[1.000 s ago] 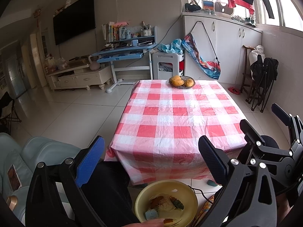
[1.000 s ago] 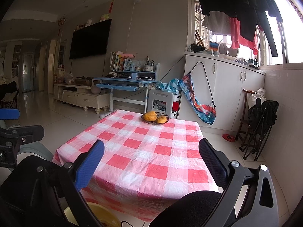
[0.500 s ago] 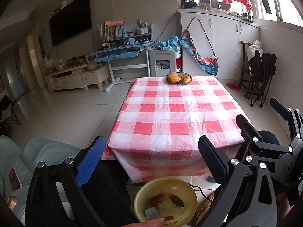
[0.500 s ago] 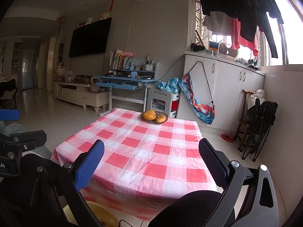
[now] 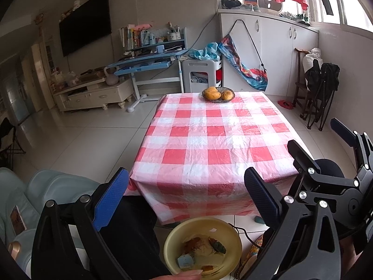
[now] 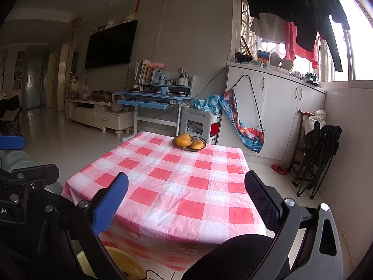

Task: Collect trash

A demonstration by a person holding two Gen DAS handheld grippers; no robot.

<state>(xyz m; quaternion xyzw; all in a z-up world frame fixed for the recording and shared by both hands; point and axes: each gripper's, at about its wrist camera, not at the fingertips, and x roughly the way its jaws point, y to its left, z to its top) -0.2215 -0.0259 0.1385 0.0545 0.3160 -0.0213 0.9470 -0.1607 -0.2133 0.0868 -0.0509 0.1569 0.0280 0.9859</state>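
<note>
My left gripper point(image 5: 186, 200) hangs released, holding nothing, over a yellow bowl point(image 5: 202, 248) of scraps point(image 5: 204, 248) low and near, probably where trash gets gathered. Beyond is a checked table point(image 5: 216, 140), bare except a far fruit basket point(image 5: 218, 93). At right, my right gripper point(image 6: 186, 200) also gapes, ready.

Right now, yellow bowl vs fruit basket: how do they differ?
The yellow bowl sits low, below the table's near edge, holding mixed scraps; the fruit basket sits on the checked tablecloth at the far end, holding whole orange-yellow fruit. The bowl is plain yellow, the basket dark. Both are round and open-topped.
</note>
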